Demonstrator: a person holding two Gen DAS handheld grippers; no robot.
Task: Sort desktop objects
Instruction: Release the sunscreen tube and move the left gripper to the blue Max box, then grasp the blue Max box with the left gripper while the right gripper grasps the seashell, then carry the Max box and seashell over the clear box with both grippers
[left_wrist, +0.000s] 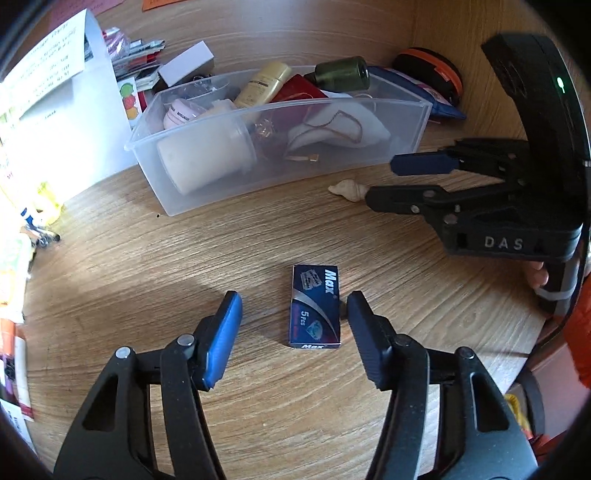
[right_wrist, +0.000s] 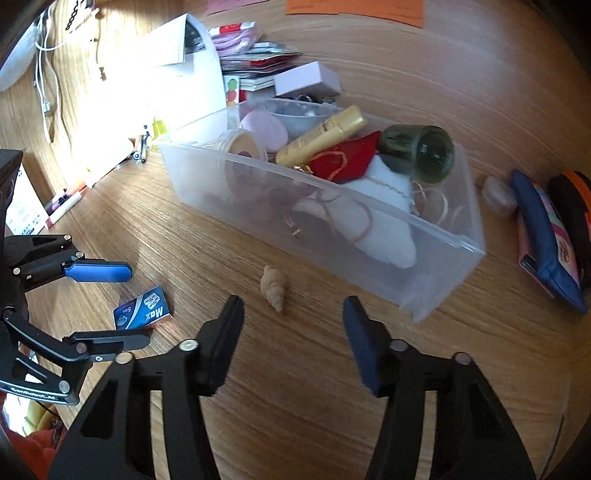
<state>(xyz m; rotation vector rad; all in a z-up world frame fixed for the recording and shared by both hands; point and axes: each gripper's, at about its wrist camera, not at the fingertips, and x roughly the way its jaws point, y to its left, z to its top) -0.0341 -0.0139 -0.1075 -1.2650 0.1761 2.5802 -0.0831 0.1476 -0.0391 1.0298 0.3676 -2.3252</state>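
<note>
A small dark blue "Max" blade box (left_wrist: 315, 306) lies flat on the wooden desk, between the fingers of my open left gripper (left_wrist: 293, 304); it also shows in the right wrist view (right_wrist: 142, 308). A beige seashell (right_wrist: 274, 287) lies on the desk just ahead of my open, empty right gripper (right_wrist: 293, 306); it shows in the left wrist view (left_wrist: 349, 190) beside the right gripper (left_wrist: 380, 182). A clear plastic bin (right_wrist: 436, 284) behind holds a green bottle (right_wrist: 419, 152), a yellow tube (right_wrist: 321, 134), pouches and jars.
White papers (left_wrist: 55, 122) and stacked booklets (right_wrist: 255, 62) stand at the back left. A blue pouch (right_wrist: 546, 236) and a black-orange case (left_wrist: 430, 72) lie right of the bin. Pens (right_wrist: 64, 205) and cables (right_wrist: 46, 74) are at the left.
</note>
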